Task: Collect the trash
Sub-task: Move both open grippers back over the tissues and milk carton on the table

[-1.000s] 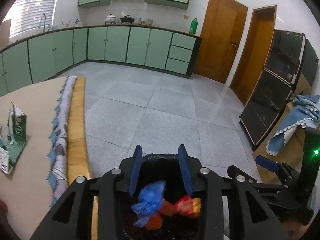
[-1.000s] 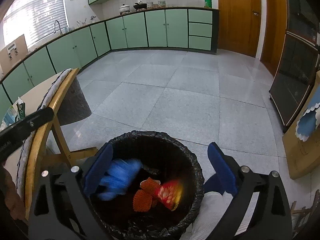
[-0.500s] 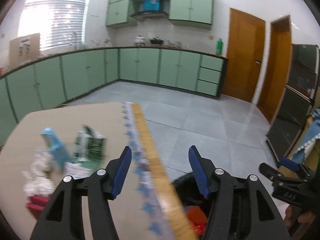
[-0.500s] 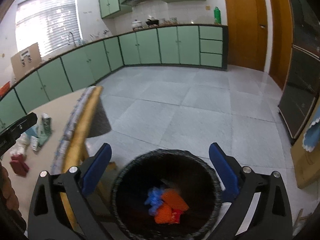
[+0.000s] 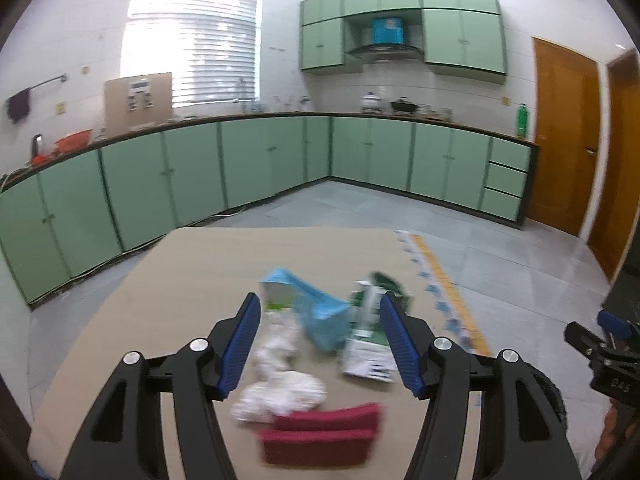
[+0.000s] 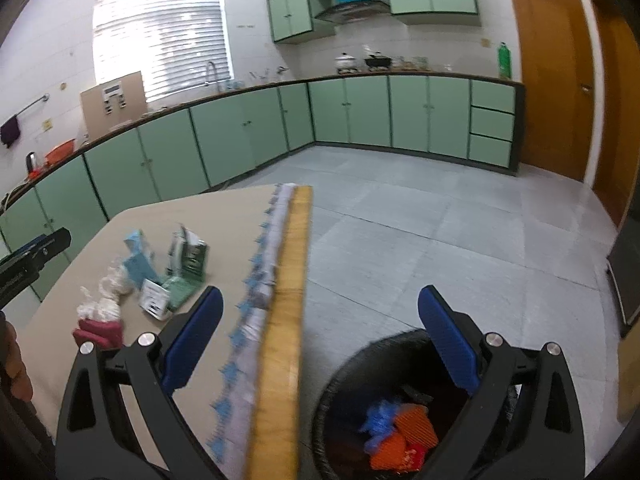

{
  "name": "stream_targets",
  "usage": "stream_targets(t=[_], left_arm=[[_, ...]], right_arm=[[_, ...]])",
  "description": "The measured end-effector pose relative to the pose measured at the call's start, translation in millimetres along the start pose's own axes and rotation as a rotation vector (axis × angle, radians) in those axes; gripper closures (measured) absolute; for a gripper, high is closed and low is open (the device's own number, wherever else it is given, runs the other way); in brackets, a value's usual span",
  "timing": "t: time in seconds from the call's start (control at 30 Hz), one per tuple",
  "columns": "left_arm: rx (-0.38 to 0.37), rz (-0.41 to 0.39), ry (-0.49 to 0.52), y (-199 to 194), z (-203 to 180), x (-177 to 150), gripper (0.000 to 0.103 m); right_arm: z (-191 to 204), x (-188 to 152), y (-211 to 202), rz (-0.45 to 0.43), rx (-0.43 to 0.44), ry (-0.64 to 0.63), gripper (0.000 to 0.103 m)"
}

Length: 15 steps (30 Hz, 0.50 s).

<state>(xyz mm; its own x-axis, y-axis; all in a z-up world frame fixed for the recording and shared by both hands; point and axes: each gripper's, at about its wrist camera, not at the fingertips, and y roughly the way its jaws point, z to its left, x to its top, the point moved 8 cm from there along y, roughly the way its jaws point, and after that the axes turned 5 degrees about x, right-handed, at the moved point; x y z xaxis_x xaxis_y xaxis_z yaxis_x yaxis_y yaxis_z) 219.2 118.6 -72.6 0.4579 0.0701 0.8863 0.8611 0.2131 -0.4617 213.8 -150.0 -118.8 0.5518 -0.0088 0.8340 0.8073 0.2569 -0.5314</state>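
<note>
Reaching for the next scraps — left tool (image 5: 320,344) empty, its jaws opening over the litter on the table (image 5: 192,264).
Right tool (image 6: 320,340) gapes empty above the bin (image 6: 340,392) — crumpled tissue (image 5: 280,392) lies just ahead of the left one.

Our left gripper (image 5: 320,342) points forward and a little down; its jaws are opening and they hold nothing. Our right gripper (image 6: 320,346) also tilts down, with its blue pads (image 6: 448,338) far apart and nothing between them.
</note>
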Motion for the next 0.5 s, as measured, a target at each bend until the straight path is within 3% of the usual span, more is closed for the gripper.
stream_targets(t=[0.27, 0.5], left_arm=[[0.052, 0.067, -0.033, 23.8, 47.6, -18.4, 0.042], [0.042, 0.127, -0.039, 45.7, 53.4, -37.6, 0.042]], right_arm=[[43.0, 10.3, 29.2, 0.007, 0.049, -0.014, 0.008], [68.5, 5.8, 58.8, 0.046, 0.070, -0.043, 0.008]])
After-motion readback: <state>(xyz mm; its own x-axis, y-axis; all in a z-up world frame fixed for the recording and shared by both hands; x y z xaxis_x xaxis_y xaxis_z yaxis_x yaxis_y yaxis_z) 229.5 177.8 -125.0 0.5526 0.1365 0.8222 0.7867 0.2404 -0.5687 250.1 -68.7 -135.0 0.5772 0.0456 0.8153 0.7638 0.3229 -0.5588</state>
